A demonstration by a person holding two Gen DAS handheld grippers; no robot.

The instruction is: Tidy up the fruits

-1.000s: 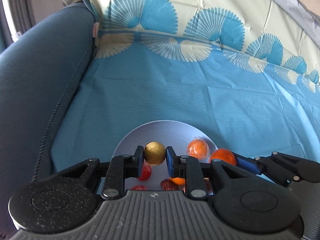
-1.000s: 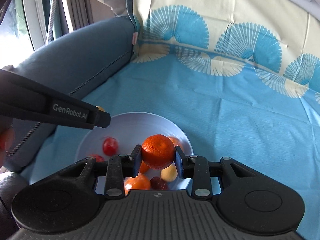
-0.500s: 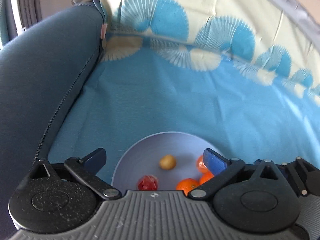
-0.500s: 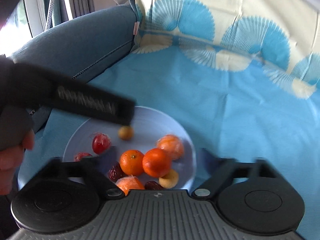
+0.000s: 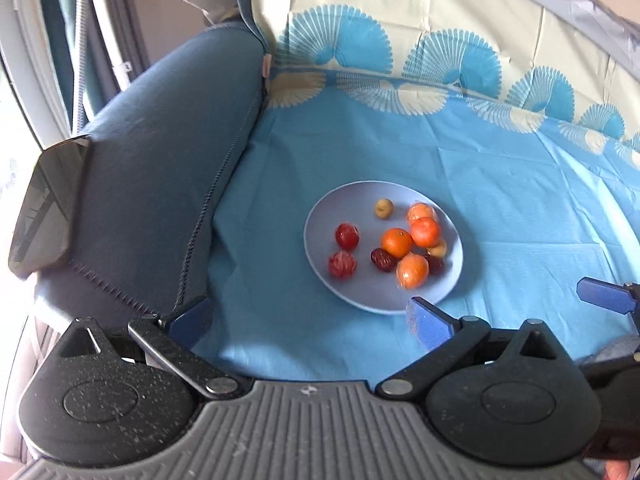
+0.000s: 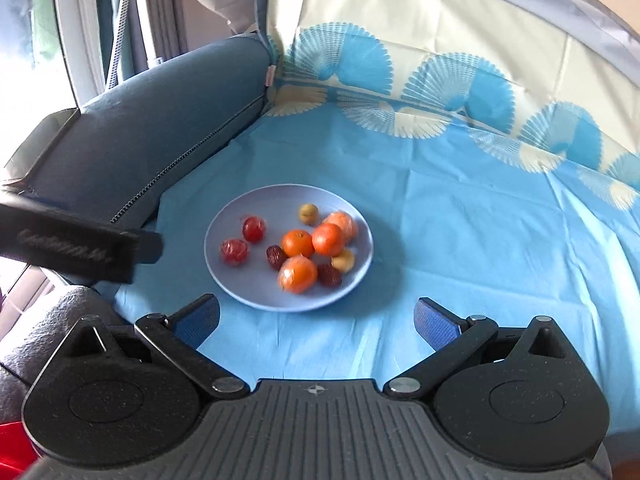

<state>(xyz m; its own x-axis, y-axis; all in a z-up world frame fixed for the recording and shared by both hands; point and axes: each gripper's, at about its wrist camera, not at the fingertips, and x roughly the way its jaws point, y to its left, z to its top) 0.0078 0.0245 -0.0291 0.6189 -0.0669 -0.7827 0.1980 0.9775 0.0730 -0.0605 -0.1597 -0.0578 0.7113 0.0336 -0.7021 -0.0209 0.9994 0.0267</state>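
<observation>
A pale blue plate (image 5: 356,204) (image 6: 236,216) sits on the blue cloth and holds several fruits: oranges (image 5: 425,232) (image 6: 328,239), red fruits (image 5: 346,236) (image 6: 253,228), dark dates (image 5: 382,259) (image 6: 276,257) and a small yellow-brown fruit (image 5: 383,208) (image 6: 309,213). My left gripper (image 5: 308,318) is open and empty, hanging back from the plate's near left side. My right gripper (image 6: 316,320) is open and empty, just short of the plate's near rim. A blue fingertip of the right gripper (image 5: 604,299) shows at the right of the left wrist view.
A dark blue sofa armrest (image 5: 160,168) (image 6: 152,136) rises left of the plate. A cream cloth with blue fan patterns (image 5: 400,40) (image 6: 420,52) covers the backrest. The left gripper's black body (image 6: 80,246) crosses the left side of the right wrist view.
Both grippers opened: the small yellow-brown fruit and an orange were let go onto the plate. Both grippers then drew back and up from the plate.
</observation>
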